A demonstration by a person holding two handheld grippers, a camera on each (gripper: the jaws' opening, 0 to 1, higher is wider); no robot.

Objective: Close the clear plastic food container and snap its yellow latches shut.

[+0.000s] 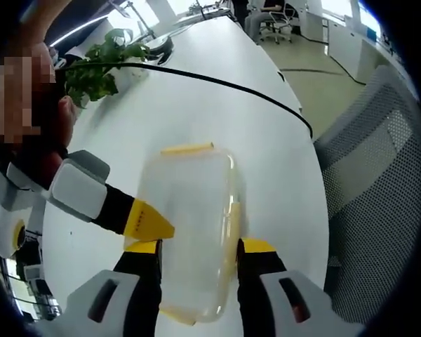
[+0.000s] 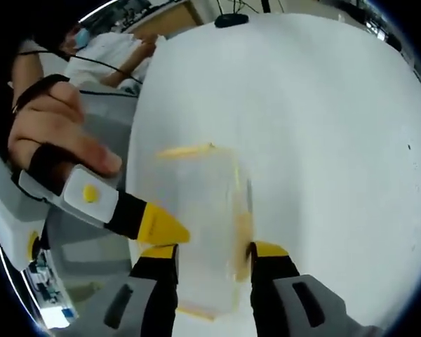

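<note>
A clear plastic container (image 1: pixel 193 210) with its lid on lies on the white table (image 1: pixel 196 112). It has a yellow latch (image 1: pixel 187 149) at the far end and another (image 1: pixel 233 225) along its right side. My left gripper (image 1: pixel 200 247) is open, its jaws standing on either side of the container. From the left, the right gripper (image 1: pixel 154 225) reaches in with its yellow tip at the container's left edge. In the right gripper view, my right gripper (image 2: pixel 212 250) is open astride the blurred container (image 2: pixel 200 210). The left gripper (image 2: pixel 165 226), held by a hand (image 2: pixel 52 133), touches its left side.
A green plant (image 1: pixel 95 70) and a black cable (image 1: pixel 217 84) lie on the far part of the table. A grey mesh chair (image 1: pixel 379 175) stands past the table's right edge. A person in white (image 2: pixel 119 53) sits beyond the table (image 2: pixel 323 126).
</note>
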